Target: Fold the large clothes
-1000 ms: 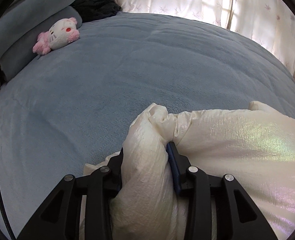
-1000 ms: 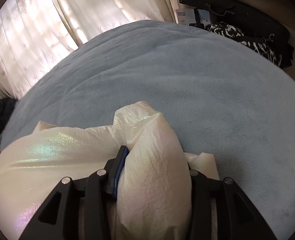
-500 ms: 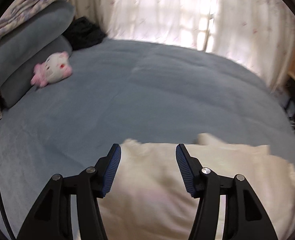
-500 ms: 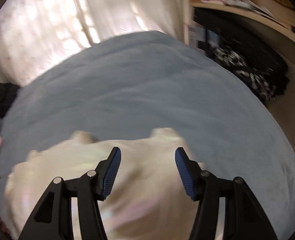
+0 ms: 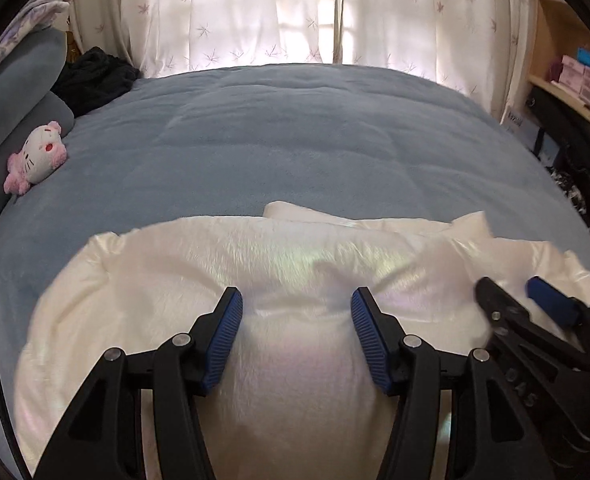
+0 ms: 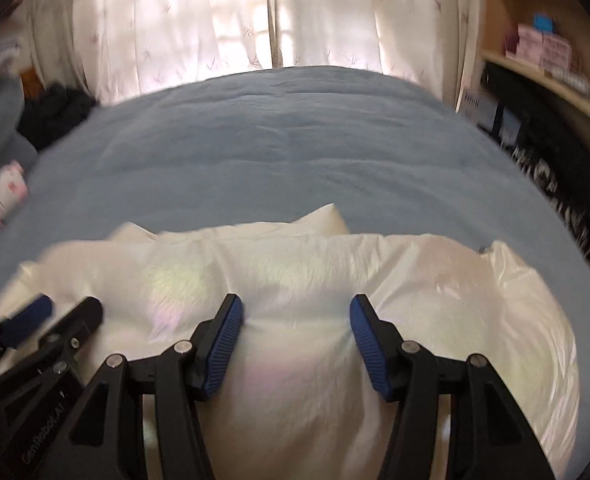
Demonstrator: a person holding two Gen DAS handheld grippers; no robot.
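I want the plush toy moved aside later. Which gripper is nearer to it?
Left. The left gripper hovers over the white garment on the plush toy's side; the right gripper is beside it, farther from the toy.

Shiny cream-white garment (image 5: 279,280), folded into a wide puffy bundle, flat on the blue bedcover (image 5: 295,140).

Left claw (image 5: 296,330) and right claw (image 6: 295,330) have let go — jaws spread, raised off white garment (image 5: 279,264), now lying flat.
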